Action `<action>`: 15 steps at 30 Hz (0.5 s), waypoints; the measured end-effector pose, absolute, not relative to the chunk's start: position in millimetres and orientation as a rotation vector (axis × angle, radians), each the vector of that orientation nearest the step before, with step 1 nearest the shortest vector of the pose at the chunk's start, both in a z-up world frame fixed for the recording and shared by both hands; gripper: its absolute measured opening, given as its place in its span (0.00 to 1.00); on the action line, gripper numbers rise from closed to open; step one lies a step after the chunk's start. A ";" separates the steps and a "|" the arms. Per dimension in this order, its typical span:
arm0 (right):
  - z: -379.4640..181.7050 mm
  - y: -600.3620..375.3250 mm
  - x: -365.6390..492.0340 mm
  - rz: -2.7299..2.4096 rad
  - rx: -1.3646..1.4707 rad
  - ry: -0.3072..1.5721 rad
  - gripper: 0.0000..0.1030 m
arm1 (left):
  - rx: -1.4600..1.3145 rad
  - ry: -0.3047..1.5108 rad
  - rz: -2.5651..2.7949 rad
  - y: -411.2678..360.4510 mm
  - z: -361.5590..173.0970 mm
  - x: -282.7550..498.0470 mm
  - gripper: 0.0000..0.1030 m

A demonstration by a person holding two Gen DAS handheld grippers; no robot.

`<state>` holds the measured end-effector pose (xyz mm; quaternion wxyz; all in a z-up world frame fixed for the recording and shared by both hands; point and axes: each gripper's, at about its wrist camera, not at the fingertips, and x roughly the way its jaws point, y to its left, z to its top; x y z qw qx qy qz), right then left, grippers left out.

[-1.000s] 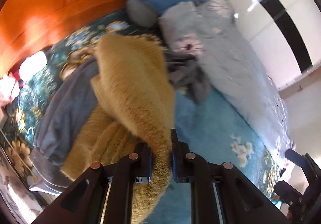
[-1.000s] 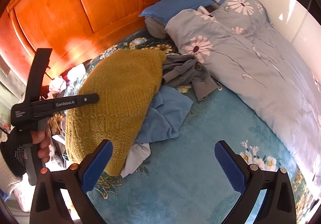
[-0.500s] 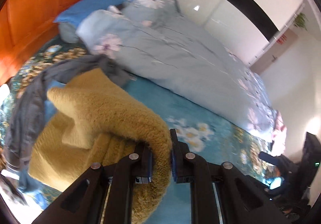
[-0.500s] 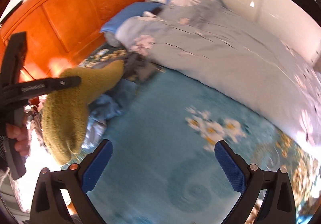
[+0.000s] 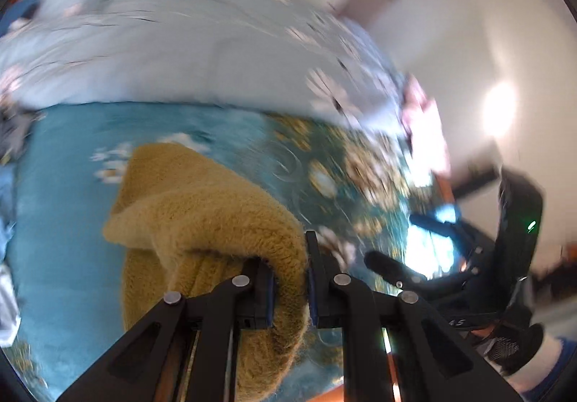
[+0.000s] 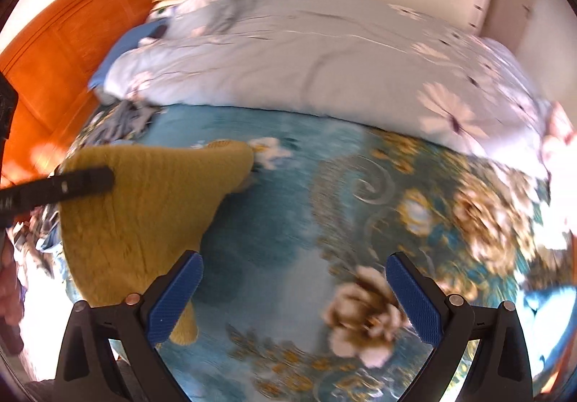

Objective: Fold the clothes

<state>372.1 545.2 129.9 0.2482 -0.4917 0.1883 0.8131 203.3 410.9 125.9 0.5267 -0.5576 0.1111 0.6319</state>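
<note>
Mustard-yellow sweater (image 5: pixel 202 207) hangs bunched from my left gripper (image 5: pixel 290 285), whose fingers are clamped on a thick roll of its knit. From the pinch it drapes forward and down, and its far end reaches the teal floral bedspread (image 5: pixel 72 157) ahead of the fingers. My right gripper (image 6: pixel 294 297) holds nothing; its blue fingers (image 6: pixel 414 301) stand wide apart over bare bedspread, with the sweater off beyond the left finger. A heap of other clothes (image 6: pixel 122 120) lies farther ahead on that same side, near the orange headboard (image 6: pixel 54 52), and the pale flowered duvet (image 6: pixel 324 59) runs across the far side of the bed.

As for progress, I judge the sweater is being carried to open bedspread, not folded: it is a crumpled hang with no flat panel or crease that I can see, though both views are smeared by motion, so fine folds could escape me. What remains, as I read it, is laying it flat, folding it, and then dealing with the heap.
</note>
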 end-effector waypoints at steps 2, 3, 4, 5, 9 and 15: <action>130.5 553.7 389.6 2.177 -1.330 0.534 1.00 | -1.352 0.344 1.470 428.7 115.6 221.7 0.15; 131.9 557.5 399.0 2.159 -1.323 0.543 1.00 | -1.361 0.383 1.449 437.6 110.4 231.0 0.15; 133.1 559.7 404.8 2.148 -1.320 0.546 1.00 | -1.369 0.422 1.428 446.4 105.2 240.2 0.15; 135.0 560.6 409.8 2.140 -1.319 0.544 1.00 | -1.377 0.461 1.406 455.3 100.1 249.4 0.15; 132.9 560.7 415.2 2.117 -1.342 0.542 1.00 | -1.422 0.484 1.352 447.4 91.6 251.1 0.16; 120.8 547.4 393.6 2.114 -1.401 0.536 1.00 | -1.453 0.499 1.302 423.7 90.8 235.6 0.19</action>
